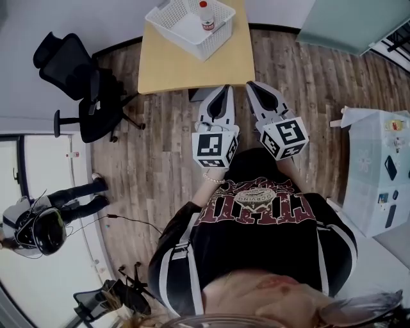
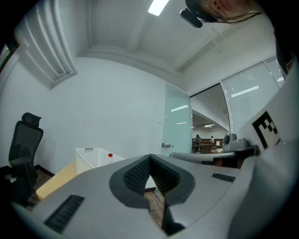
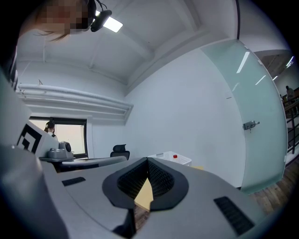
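Note:
I hold both grippers side by side in front of my chest, above the wooden floor, pointing at a light wood table [image 1: 192,67]. The left gripper [image 1: 224,90] is shut with nothing between its jaws; in its own view the tips [image 2: 150,158] meet. The right gripper [image 1: 251,85] is also shut and empty [image 3: 147,161]. On the table's far end stands a white mesh basket [image 1: 191,22] with a red-capped bottle [image 1: 206,16] inside. The basket [image 2: 93,158] and the bottle's cap [image 2: 110,155] show beyond the left jaws, and the basket [image 3: 169,159] beyond the right jaws.
A black office chair [image 1: 83,83] stands left of the table. Another person [image 1: 45,218] stands at the far left. A white unit [image 1: 381,173] with small items sits at the right. A frosted glass door [image 2: 177,126] is in the wall behind the table.

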Action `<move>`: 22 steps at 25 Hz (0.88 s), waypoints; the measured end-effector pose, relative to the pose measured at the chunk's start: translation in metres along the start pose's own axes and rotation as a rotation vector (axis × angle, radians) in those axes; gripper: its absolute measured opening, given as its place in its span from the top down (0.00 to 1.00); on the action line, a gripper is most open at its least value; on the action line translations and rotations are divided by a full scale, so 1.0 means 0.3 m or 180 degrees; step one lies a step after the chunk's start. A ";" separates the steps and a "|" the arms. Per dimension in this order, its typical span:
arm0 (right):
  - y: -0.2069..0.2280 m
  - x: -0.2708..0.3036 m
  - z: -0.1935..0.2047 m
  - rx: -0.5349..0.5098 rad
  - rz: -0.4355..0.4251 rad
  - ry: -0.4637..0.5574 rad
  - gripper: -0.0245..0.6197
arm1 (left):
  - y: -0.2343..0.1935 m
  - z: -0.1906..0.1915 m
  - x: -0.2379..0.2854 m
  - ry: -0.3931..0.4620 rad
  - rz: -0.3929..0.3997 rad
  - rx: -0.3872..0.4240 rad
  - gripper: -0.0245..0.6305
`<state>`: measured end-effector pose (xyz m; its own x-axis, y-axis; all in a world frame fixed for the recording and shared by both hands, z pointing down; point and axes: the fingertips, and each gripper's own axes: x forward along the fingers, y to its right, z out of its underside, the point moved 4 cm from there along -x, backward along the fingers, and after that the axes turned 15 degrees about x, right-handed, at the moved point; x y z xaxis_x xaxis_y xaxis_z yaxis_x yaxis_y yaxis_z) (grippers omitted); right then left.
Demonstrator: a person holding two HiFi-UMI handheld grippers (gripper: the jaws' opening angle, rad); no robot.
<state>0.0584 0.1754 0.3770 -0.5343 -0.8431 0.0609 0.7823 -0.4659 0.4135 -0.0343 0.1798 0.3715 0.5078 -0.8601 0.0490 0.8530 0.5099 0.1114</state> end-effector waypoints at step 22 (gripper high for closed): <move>0.025 0.275 0.006 0.0000 0.0338 0.0076 0.94 | -0.243 0.049 0.179 -0.0023 0.0369 0.0021 0.89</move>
<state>0.0196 0.1028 0.3866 -0.4406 -0.8939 0.0826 0.8340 -0.3736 0.4060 -0.0711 0.0963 0.3804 0.6022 -0.7954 0.0692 0.7877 0.6060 0.1112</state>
